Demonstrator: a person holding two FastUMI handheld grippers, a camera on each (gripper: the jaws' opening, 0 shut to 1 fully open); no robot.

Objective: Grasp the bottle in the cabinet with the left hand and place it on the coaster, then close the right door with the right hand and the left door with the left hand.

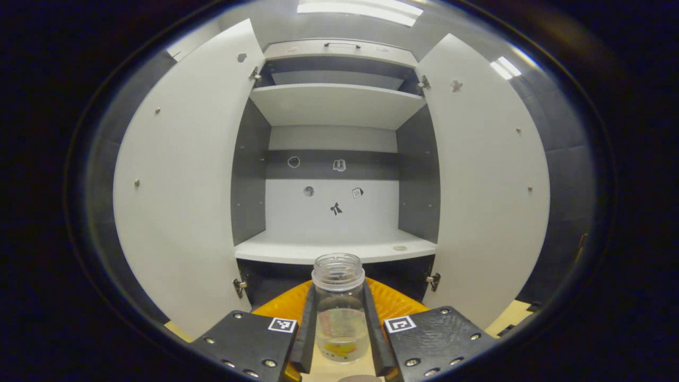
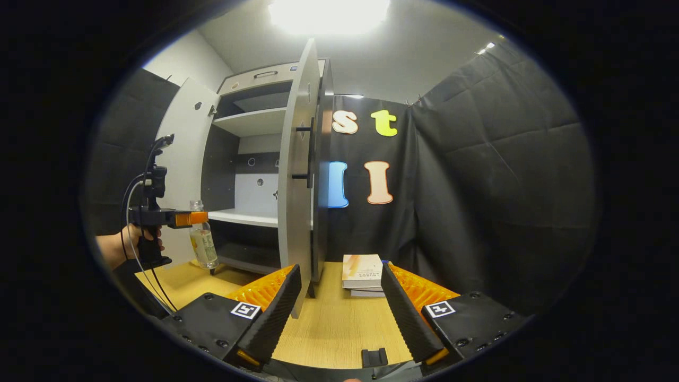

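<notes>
A clear, uncapped bottle [image 1: 340,313] with a little yellowish liquid stands upright between the fingers of my left gripper [image 1: 339,292], which is shut on its body. It is out in front of the open cabinet, below the white shelf [image 1: 334,250]. In the right gripper view the same bottle [image 2: 203,241] hangs low over the wooden table beside the left gripper [image 2: 183,218], which a hand holds. I cannot make out the coaster for certain. My right gripper [image 2: 339,273] is open and holds nothing, and it faces the right door's edge [image 2: 294,185]. Both doors, the left door [image 1: 180,185] and the right door [image 1: 488,185], stand wide open.
A small stack of books [image 2: 362,270] lies on the wooden table [image 2: 329,323] to the right of the right door. That door carries a black handle [image 2: 306,154]. Black cloth walls close the booth at right and behind.
</notes>
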